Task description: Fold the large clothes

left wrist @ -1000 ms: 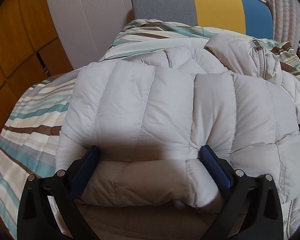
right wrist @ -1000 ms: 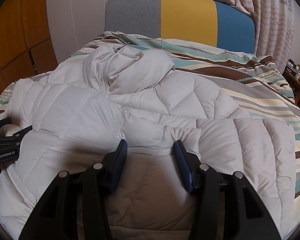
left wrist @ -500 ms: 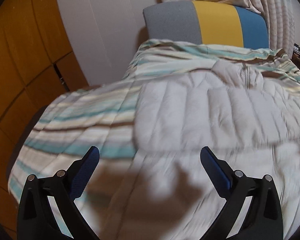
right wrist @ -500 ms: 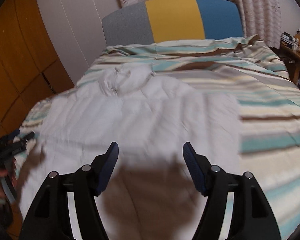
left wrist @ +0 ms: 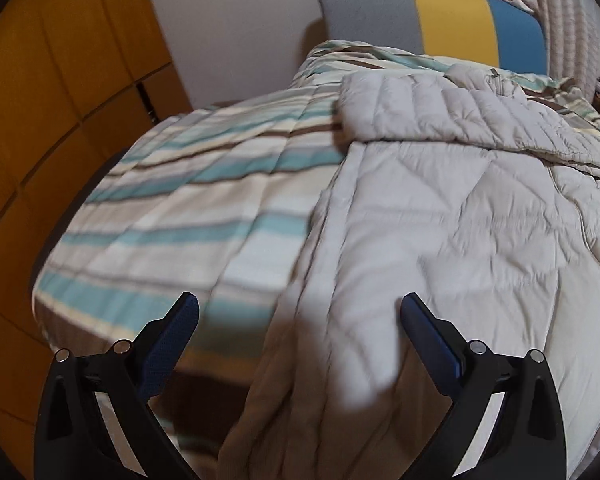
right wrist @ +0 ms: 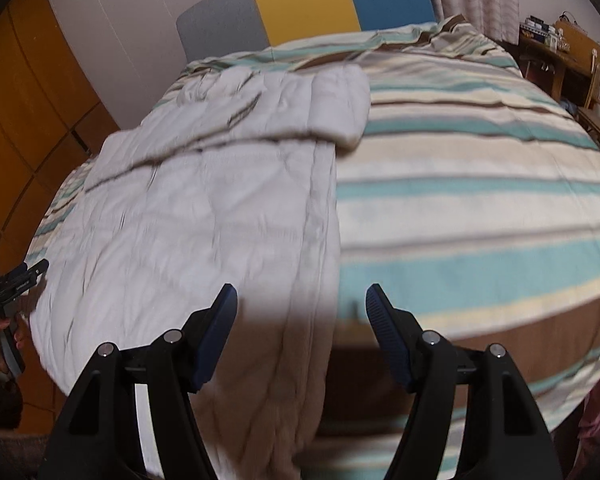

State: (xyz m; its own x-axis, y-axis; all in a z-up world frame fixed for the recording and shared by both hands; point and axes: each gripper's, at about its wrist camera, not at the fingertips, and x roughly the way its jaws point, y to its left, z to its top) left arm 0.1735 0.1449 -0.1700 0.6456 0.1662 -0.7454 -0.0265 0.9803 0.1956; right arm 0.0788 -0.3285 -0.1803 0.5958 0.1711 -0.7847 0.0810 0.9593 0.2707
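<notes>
A pale grey quilted down jacket (left wrist: 460, 216) is lying spread out on a bed covered by a teal, cream and brown striped quilt (left wrist: 204, 200), with its hem draping over the near edge of the bed. In the left wrist view the jacket is filling the area from 12 to 5 o'clock, a sleeve (left wrist: 412, 108) is lying folded across the chest at about 1 o'clock, and the zipped collar (left wrist: 488, 76) is pointing toward the grey, yellow and blue upholstered headboard (left wrist: 440, 16). The left tongs (left wrist: 300, 316) are hanging released, jaws spread wide, above the jacket's left edge near the hem and grasping nothing. In the right wrist view the jacket (right wrist: 204, 208) is occupying the 9 to 12 o'clock side, the other folded sleeve (right wrist: 324, 104) is lying across at 12 o'clock, and bare striped quilt (right wrist: 480, 200) is stretching from 1 to 4 o'clock. The right tongs (right wrist: 302, 312) are also hanging released, jaws apart, over the jacket's right edge at the hem, clear of the fabric. At 9 o'clock in this view the left tongs' body (right wrist: 8, 280) is showing beside the jacket's far edge. Orange wooden wardrobe panels (left wrist: 60, 80) are standing at 10 o'clock, and a wooden side table (right wrist: 560, 60) is sitting at 2 o'clock.
</notes>
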